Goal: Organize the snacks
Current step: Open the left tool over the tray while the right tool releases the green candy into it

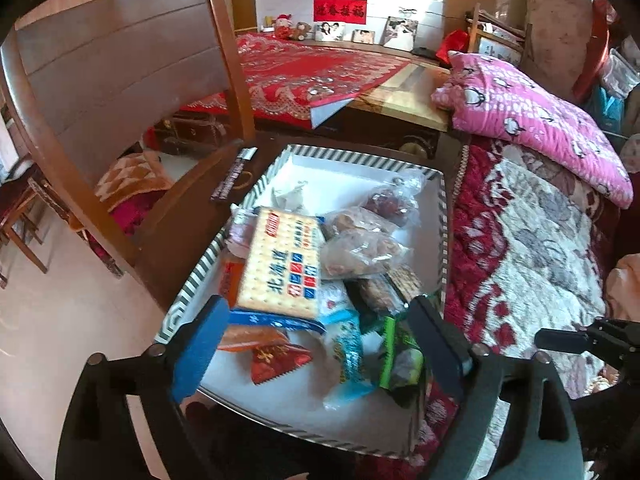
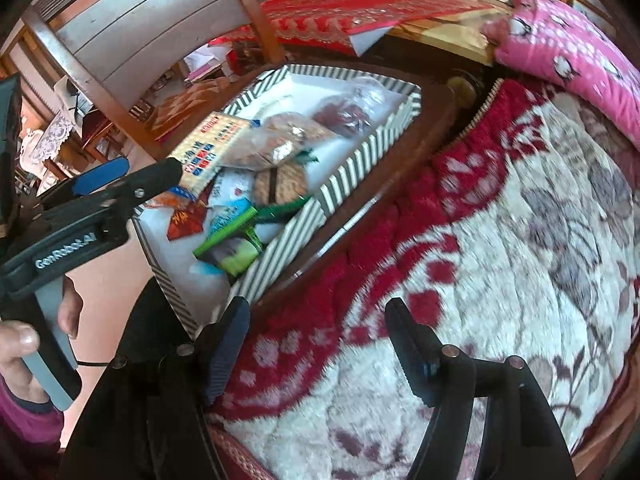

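I am looking into a bedroom: a floral red-and-white blanket [image 2: 500, 240] covers the bed, and a wooden chair [image 1: 120, 92] stands against it. On the chair seat sits the striped tray [image 1: 192, 280], my landmark. Inside it the snacks are piled: a cracker packet [image 1: 280, 264] lies on top toward the tray's chair-back side, clear bags of nuts [image 1: 360, 248] just beside it, a green packet [image 1: 400, 356] at the tray's near end. My left gripper [image 1: 320, 344] hovers over that near end, jaws wide, nothing between them. My right gripper [image 2: 316, 348] hangs over the blanket beside the tray, jaws apart and empty. A pink pillow [image 1: 540, 120] lies beyond the tray.
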Demonstrator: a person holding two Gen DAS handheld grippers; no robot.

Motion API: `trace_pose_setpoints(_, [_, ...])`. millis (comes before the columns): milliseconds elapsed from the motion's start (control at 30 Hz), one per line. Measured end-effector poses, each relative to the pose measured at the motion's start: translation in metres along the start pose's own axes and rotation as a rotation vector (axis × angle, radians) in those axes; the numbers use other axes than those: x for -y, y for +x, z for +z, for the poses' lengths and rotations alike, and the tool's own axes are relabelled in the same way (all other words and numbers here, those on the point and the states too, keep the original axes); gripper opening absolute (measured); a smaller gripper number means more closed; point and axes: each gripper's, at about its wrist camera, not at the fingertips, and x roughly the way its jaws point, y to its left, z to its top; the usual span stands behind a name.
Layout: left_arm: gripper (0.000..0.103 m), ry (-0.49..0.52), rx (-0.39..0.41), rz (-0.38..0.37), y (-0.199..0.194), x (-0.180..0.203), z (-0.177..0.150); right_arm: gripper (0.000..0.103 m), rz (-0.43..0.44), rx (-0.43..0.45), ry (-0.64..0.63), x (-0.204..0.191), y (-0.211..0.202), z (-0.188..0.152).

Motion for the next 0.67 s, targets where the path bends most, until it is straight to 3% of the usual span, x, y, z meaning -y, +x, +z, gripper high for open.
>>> trace_pose_setpoints(133, [0.099,-0.001,0.018,-0.023,-0.006,0.001,-0.003,0.074,-0.002,-0.001,0.010,0.006,-0.004,-0.008])
trace_pose_setpoints(233, [0.101,0.026,0.033,0.022,-0.011,0.006,-0.005,0.074,-0.001,0.000,0.013,0.009,-0.005,-0.009])
trace_pose_setpoints(667, [0.101,0.013,0.011,-0.007,-0.006,0.004,-0.008,0.074,-0.004,-0.017,0.013,0.008,-0.002,-0.010])
